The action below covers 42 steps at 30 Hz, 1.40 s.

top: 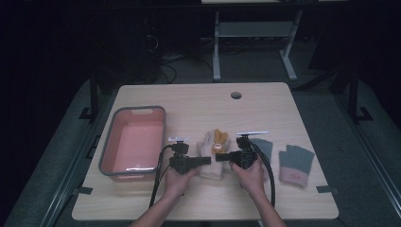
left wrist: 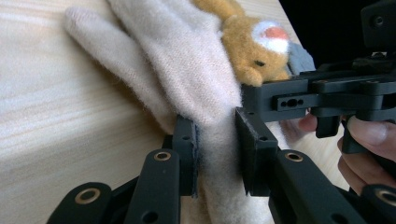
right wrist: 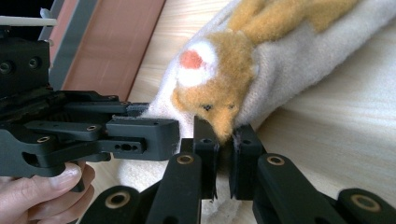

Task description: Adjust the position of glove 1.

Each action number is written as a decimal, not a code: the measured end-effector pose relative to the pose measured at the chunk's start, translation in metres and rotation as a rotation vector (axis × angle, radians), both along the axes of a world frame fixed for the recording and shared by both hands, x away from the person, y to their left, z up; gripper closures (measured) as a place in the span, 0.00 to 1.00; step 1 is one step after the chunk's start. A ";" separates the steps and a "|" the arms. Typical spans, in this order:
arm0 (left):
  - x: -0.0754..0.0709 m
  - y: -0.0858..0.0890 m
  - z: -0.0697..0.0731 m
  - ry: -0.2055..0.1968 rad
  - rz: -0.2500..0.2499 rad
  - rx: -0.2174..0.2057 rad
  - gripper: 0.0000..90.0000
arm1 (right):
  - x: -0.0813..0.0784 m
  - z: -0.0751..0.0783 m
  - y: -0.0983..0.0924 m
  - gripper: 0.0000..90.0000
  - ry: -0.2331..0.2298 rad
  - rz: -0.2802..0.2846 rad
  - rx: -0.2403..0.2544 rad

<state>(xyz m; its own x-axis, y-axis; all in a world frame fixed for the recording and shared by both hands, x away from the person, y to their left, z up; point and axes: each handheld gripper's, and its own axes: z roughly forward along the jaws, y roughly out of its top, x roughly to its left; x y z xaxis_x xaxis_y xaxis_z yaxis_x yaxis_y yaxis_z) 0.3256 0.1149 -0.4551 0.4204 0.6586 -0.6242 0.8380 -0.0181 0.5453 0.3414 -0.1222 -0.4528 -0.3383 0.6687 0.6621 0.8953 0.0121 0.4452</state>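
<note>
A cream knit glove (top: 208, 144) with an orange plush animal (top: 220, 138) on its back lies at the middle of the table. My left gripper (top: 207, 161) comes at it from the left and is shut on a fold of the cream fabric (left wrist: 187, 74), pinched between its pads (left wrist: 215, 135). From the right, my right gripper (top: 221, 156) is shut on the glove's edge just under the plush animal's snout (right wrist: 219, 79), its jaws (right wrist: 226, 137) nearly together. The two grippers face each other, tips almost touching over the glove.
A pink basin with a grey rim (top: 135, 109) stands at the table's left, close to my left hand. A pair of grey gloves with pink cuffs lies to the right, one (top: 296, 163) apart and one (top: 263, 145) behind my right gripper. A cable hole (top: 236, 95) sits near the far edge.
</note>
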 end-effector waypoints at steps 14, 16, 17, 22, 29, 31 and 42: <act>0.000 0.005 0.014 -0.024 -0.015 -0.033 0.79 | 0.000 0.020 0.000 0.93 -0.027 0.021 0.006; 0.001 0.007 0.021 -0.033 -0.019 -0.039 0.79 | 0.000 0.024 0.000 0.93 -0.034 0.022 0.018; 0.001 0.007 0.023 -0.036 -0.019 -0.042 0.79 | 0.000 0.025 0.000 0.93 -0.036 0.022 0.017; 0.003 0.010 0.029 -0.047 -0.018 -0.052 0.79 | 0.001 0.034 0.003 0.93 -0.044 0.025 0.015; 0.004 0.015 0.039 -0.064 -0.019 -0.063 0.79 | 0.003 0.046 0.007 0.93 -0.063 0.034 0.016; 0.005 0.016 0.042 -0.068 -0.020 -0.067 0.79 | 0.004 0.049 0.007 0.93 -0.065 0.034 0.017; 0.009 0.019 0.054 -0.085 -0.028 -0.073 0.79 | 0.007 0.062 0.009 0.93 -0.082 0.039 0.033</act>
<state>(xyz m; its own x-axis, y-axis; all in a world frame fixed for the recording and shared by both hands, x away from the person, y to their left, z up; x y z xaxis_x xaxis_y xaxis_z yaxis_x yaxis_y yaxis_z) 0.3346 0.1341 -0.4008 0.4916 0.6002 -0.6310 0.7883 0.0013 0.6153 0.3487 -0.1133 -0.3912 -0.4179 0.6320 0.6526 0.8547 0.0301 0.5182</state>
